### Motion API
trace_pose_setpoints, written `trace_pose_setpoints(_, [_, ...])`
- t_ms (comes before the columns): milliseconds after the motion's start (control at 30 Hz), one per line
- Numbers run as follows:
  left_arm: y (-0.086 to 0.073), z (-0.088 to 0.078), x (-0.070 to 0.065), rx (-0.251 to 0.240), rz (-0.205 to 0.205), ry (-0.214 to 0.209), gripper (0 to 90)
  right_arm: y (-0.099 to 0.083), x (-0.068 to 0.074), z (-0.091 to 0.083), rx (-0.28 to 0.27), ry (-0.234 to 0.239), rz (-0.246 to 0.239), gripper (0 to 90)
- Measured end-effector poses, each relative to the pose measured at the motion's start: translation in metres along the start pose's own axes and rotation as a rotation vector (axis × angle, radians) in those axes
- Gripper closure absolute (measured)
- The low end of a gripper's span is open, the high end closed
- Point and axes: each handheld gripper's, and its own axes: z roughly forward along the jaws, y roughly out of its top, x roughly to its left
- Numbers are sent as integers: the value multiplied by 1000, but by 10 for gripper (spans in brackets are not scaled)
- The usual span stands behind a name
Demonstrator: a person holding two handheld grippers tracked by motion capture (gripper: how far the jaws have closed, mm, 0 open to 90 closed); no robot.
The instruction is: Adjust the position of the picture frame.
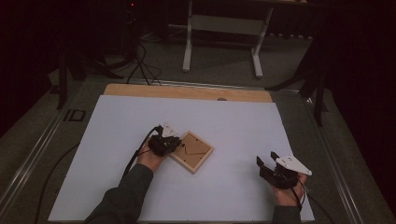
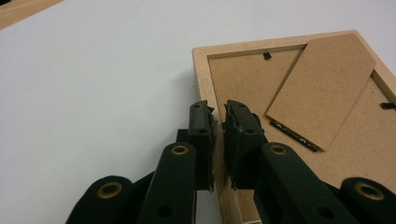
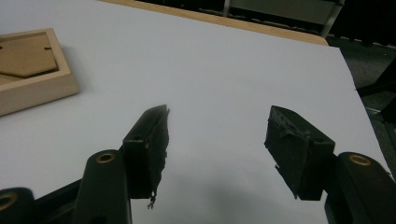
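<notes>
Here the wooden picture frame (image 1: 192, 151) lies face down near the middle of the white table (image 1: 233, 121), turned cornerwise, its brown backing board (image 2: 243, 88) facing up with a fold-out stand flap (image 2: 322, 88) lying across it. The left gripper (image 2: 218, 140) sits at the frame's left edge, and in the left gripper view its jaws stand close together, pinching the pale wooden rim (image 2: 201, 74) between the pads: one jaw outside the frame, the other inside on the backing. A small black clip (image 2: 266, 56) shows at the far inner edge. The right gripper (image 3: 217, 144) hovers well apart, above bare table near the right front corner, its jaws spread wide with nothing between them.
</notes>
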Motion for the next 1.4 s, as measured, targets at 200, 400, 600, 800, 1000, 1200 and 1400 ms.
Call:
trace_pose_setpoints(200, [0,1,-6,-5,22,-9,816,1,1,0,-5,3,-3,386])
trace_pose_setpoints(400, [1,3,-14,-20,30,-28,816,2,-1,2,-4,2,1,387])
trace_pose_setpoints(600, [1,2,-18,-19,56,-18,796,11,3,7,3,6,-11,388])
trace_pose_setpoints(800, [4,-13,-13,-61,28,18,667,25,14,12,3,37,-64,396])
trace_pose_setpoints(1000, [-1,-39,-1,-120,-68,15,584,47,32,29,24,87,-140,423])
trace_pose_setpoints(1200, [-14,-60,-7,-150,-109,-12,555,60,39,42,48,127,-154,471])
trace_pose_setpoints(1400, [-24,-64,-21,-140,-83,-28,543,65,51,62,88,173,-172,533])
